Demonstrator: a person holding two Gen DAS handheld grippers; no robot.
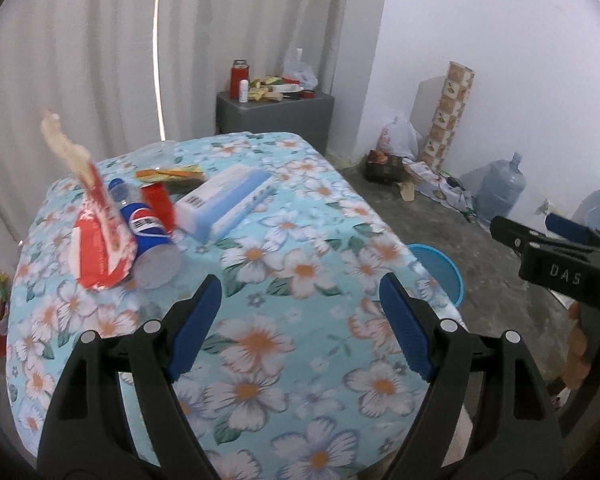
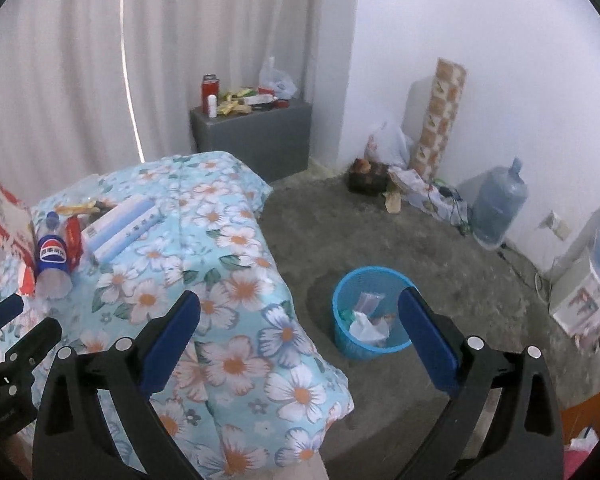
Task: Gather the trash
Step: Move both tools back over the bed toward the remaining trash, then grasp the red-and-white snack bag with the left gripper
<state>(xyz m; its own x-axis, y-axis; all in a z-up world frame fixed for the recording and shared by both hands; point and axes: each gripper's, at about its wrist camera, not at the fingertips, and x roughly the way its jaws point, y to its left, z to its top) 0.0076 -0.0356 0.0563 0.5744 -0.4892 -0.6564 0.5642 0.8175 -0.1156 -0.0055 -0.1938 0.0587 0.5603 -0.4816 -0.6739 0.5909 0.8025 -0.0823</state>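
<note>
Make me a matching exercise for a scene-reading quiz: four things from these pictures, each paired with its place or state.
Things:
1. Blue Pepsi plastic bottle
2. Round blue mesh wastebasket
3. Long blue-and-white carton
4. Large clear-blue water jug

Descriptions:
A. On the floor, holding trash
B. Lying on its side on the floral cloth
C. Standing by the white wall
D. Lying flat behind the bottle

Pairs: 1-B, 2-A, 3-D, 4-C

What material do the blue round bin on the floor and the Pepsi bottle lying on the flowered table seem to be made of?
The blue round mesh bin looks like moulded plastic: a uniform matte colour and a fine lattice wall that lets the trash inside show through. The clear Pepsi bottle with a blue label is probably thin transparent plastic: its base is see-through and the label looks glossy.
</note>
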